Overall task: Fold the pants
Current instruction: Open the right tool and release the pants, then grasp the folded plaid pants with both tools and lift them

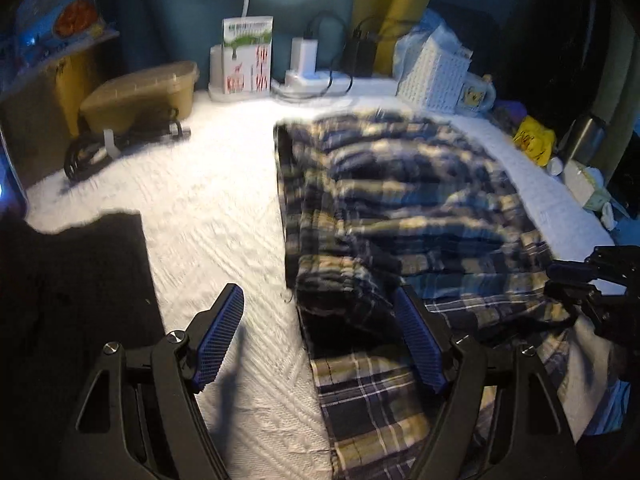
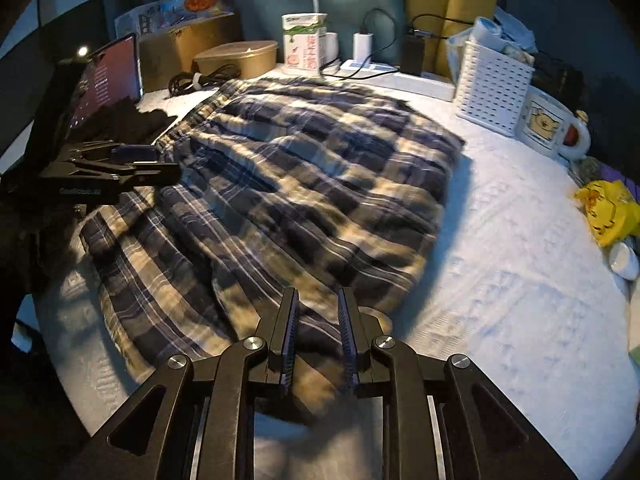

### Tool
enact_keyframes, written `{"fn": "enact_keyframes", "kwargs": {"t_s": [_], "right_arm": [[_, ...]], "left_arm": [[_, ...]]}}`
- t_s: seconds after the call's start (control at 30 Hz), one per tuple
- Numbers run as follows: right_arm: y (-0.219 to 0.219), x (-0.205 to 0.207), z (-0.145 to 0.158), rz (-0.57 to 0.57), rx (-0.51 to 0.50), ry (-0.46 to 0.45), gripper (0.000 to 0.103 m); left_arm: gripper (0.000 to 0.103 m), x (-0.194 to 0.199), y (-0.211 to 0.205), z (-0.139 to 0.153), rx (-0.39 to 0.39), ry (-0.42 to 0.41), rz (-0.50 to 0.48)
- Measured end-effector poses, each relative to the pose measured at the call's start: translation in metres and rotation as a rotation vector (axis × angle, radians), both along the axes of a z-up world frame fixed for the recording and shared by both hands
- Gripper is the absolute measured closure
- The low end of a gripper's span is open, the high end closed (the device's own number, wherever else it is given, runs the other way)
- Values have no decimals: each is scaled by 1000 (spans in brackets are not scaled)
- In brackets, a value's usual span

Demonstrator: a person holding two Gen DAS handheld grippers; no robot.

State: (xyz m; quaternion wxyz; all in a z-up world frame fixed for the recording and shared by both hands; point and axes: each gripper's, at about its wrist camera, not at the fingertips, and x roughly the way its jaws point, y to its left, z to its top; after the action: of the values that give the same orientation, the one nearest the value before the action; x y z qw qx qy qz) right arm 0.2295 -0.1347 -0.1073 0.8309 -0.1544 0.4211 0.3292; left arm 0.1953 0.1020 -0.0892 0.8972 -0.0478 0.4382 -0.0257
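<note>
plaid pants [image 2: 304, 184] folded and rumpled on the white-covered bench [image 2: 520, 280]. left gripper [image 1: 320, 336] spread wide at the near-left edge — nothing held. right gripper [image 2: 319, 332] fingers [image 2: 289, 328] narrowed over a fabric fold — grip unclear.

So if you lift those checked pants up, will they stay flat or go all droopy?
Probably droopy: the pants lie in soft wrinkles and folds on the white cover. They look thin, so likely light. Not fragile.

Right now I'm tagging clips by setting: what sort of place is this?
Probably a home desk or bedroom corner: plaid pants on a white textured cover, power strip with chargers, open laptop.
</note>
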Motion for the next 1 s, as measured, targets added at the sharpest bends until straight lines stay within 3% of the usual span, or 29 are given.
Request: {"fn": "enact_keyframes", "kwargs": {"t_s": [0.03, 0.07, 0.1, 0.17, 0.33, 0.6, 1.0], "right_arm": [[-3, 2, 3, -8, 1, -7, 80], [-7, 3, 7, -15, 4, -17, 72], [-11, 6, 12, -24, 11, -29, 50], [-18, 15, 18, -52, 36, -51, 27], [-21, 49, 29, -95, 88, -78, 27], [-18, 108, 23, -151, 135, -34, 27], [-15, 161, -7, -169, 204, 71, 27]], "left_arm": [[25, 1, 2, 6, 4, -13, -2], [25, 4, 5, 11, 9, -24, -1], [25, 8, 7, 15, 11, -35, 0], [25, 21, 13, 21, 20, -46, 7], [25, 61, 18, 21, 13, -46, -26], [25, 112, 16, 3, -6, -1, -85], [26, 148, 22, -20, -144, 53, -164]]}}
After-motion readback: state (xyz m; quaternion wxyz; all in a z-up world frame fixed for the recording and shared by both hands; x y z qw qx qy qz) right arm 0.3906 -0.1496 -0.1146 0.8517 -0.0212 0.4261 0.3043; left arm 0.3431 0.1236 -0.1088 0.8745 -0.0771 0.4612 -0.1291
